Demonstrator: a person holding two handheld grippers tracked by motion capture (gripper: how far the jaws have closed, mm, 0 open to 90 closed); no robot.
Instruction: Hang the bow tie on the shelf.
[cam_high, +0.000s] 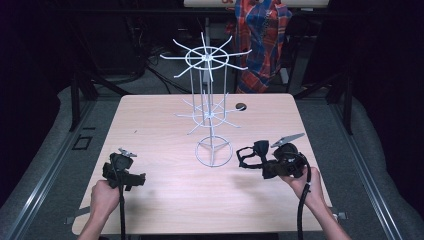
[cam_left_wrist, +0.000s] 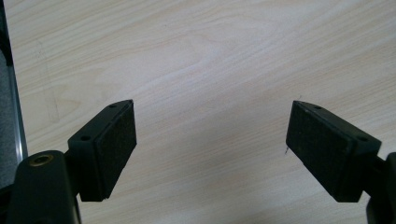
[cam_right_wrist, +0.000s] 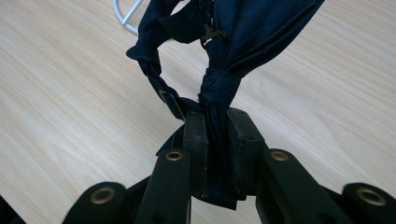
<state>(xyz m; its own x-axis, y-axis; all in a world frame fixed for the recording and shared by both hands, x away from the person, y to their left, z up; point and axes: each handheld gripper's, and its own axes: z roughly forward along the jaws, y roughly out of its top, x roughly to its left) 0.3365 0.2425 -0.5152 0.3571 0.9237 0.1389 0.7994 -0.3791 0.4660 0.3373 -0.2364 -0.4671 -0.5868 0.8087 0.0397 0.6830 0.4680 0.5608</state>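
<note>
- The right gripper (cam_right_wrist: 217, 140) has its fingers (cam_right_wrist: 195, 140) pressed tight together, and a dark blue cloth thing (cam_right_wrist: 219, 88) is pinched between them.
- In the right gripper view, the cloth is seen bunched into a knot just past the fingertips, and a thin strap with a small buckle loops out toward 11 o'clock.
- In the high view, the right gripper (cam_high: 256, 156) is held by the right hand (cam_high: 300, 181) at about 4 o'clock on the worktop (cam_high: 160, 130), and the dark cloth thing (cam_high: 248, 154) sticks out toward 9 o'clock.
- The cloth is held just beside the round base of the white wire rack (cam_high: 209, 107); whether it touches the base cannot be told.
- The left gripper (cam_left_wrist: 211, 144) has its fingers (cam_left_wrist: 114, 144) spread wide apart, and nothing is held between them.
- Only bare pale wood is seen under the left fingers in the left gripper view.
- In the high view, the left gripper (cam_high: 122, 167) is held by the left hand (cam_high: 104, 197) at about 8 o'clock on the worktop, well apart from the rack.
- The wire rack is stood upright near the middle of the worktop, with two rings of hooks, one high and one lower.
- A small dark hole (cam_high: 241, 106) is seen in the worktop at about 1 o'clock.
- A red and blue checked cloth (cam_high: 261, 40) is hung behind the worktop at 12 o'clock.
</note>
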